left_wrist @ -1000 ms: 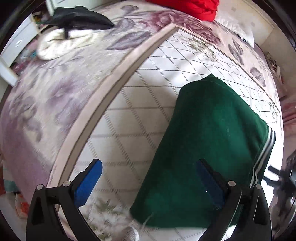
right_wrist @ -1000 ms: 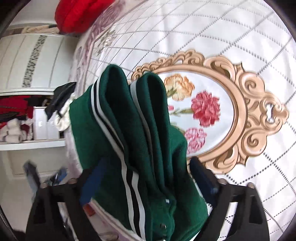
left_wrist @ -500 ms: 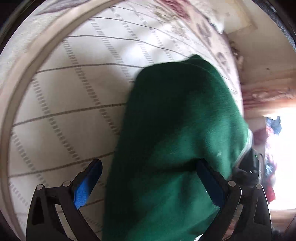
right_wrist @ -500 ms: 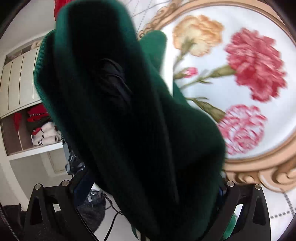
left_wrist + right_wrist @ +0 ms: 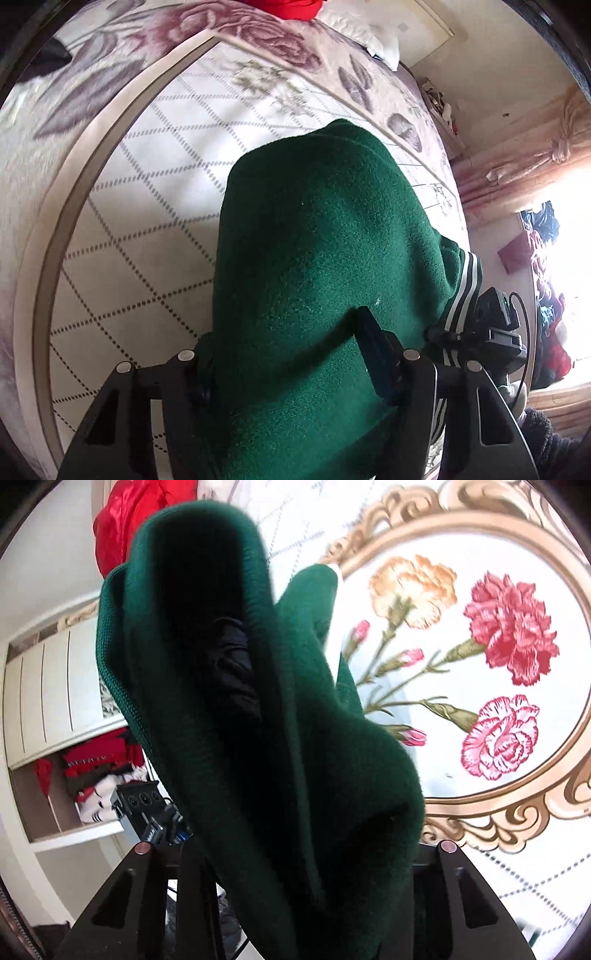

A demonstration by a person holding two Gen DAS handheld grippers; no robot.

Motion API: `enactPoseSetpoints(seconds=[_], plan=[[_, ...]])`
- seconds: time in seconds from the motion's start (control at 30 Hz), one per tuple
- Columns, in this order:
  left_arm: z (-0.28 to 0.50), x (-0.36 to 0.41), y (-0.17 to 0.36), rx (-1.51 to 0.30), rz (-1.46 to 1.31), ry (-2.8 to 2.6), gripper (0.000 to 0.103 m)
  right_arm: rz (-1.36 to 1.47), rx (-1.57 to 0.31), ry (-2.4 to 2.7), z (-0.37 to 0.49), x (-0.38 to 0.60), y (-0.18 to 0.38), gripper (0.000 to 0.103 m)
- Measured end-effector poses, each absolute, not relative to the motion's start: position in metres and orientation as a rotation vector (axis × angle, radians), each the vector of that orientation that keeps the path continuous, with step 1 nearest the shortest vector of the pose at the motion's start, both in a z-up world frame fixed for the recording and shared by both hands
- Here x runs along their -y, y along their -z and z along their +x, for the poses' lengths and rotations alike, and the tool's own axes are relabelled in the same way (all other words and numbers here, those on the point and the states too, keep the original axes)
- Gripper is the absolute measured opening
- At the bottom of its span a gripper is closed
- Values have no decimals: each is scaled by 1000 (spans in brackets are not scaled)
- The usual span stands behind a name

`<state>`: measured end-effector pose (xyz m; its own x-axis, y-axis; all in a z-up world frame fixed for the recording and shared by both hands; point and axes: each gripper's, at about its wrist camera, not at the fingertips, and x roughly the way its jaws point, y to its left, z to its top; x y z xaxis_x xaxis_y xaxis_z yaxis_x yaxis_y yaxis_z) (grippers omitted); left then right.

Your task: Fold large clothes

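Between the fingers of the left gripper [image 5: 288,373] a thick fold of the green sweater [image 5: 317,258] was bunched, and the jaws were closing on it, the blue pad of the near finger already sunk into the knit. Across from it, the right gripper [image 5: 295,853] was closing as well, with a heavy hump of the same sweater [image 5: 266,709] filling the gap between its black fingers; the pads themselves were buried in cloth, so how hard they pressed could not be told for certain, though the fabric puckered as if pinched. Outward from both grippers the sweater rose as a doubled ridge, draped over itself, with its striped cuff or hem [image 5: 463,291] hanging at the side toward the right gripper [image 5: 491,332], which showed in the left view just beside that edge. Its long axis ran away from the left camera toward the head of the bed, the rounded fold pointing that way. Beneath it lay the quilted bedspread [image 5: 147,221], with its framed flower print [image 5: 498,664] beside the sweater on the right. By the look of it, the step in hand was taking hold of the near end at two points for a further fold. The next move would call for a firm pinch through all layers, then an even lift so the ends travel together.
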<state>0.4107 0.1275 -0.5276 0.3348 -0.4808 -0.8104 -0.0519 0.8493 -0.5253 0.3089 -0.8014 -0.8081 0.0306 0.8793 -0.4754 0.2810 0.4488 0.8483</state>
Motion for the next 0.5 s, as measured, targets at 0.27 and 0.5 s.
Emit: enactPoseSetpoints(seconds=[0.27, 0.5], plan=[[467, -115, 500, -1190, -544, 328, 59, 1045, -1481, -605, 348, 814, 764, 43], [581, -82, 494, -1170, -549, 362, 59, 1011, -1443, -581, 443, 833, 745, 43]])
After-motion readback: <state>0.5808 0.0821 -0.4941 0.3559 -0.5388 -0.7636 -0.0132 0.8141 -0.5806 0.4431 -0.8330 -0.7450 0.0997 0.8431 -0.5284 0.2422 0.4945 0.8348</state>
